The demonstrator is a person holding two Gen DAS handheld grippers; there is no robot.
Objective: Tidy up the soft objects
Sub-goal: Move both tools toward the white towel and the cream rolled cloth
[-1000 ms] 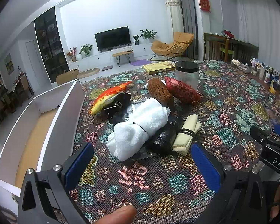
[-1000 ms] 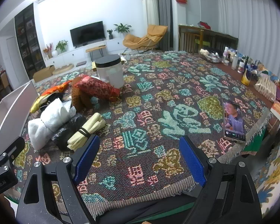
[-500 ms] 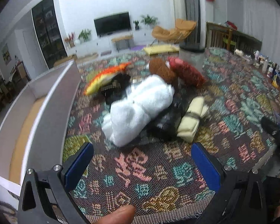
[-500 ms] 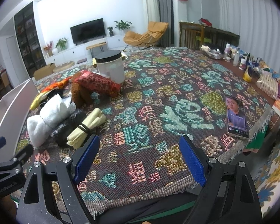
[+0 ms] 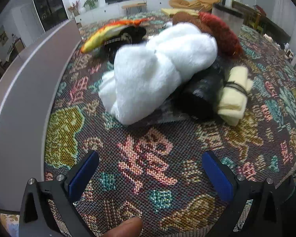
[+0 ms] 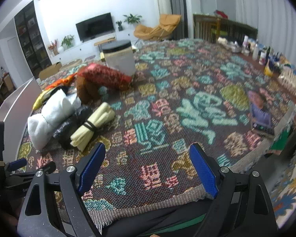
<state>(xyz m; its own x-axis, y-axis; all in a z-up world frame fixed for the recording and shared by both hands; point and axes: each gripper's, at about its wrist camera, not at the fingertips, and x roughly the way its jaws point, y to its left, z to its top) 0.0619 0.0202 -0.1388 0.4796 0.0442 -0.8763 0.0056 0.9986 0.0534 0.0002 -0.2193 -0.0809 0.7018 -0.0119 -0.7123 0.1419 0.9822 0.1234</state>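
White plush bundle [image 5: 155, 67] is sitting just ahead of your left claw [image 5: 150, 169], jaws gaping; it's looking light and squashy, so you're wanting its cinched middle. Right claw [image 6: 147, 167] is hanging open.

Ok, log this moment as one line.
left tongs: open, facing white plush bundle | right tongs: open, empty, over patterned cloth | pile untouched

fluffy white towel [image 5: 157, 67] on coarse woven tablecloth [image 5: 148, 158] (glossy black bundle [image 5: 203, 90] beside).
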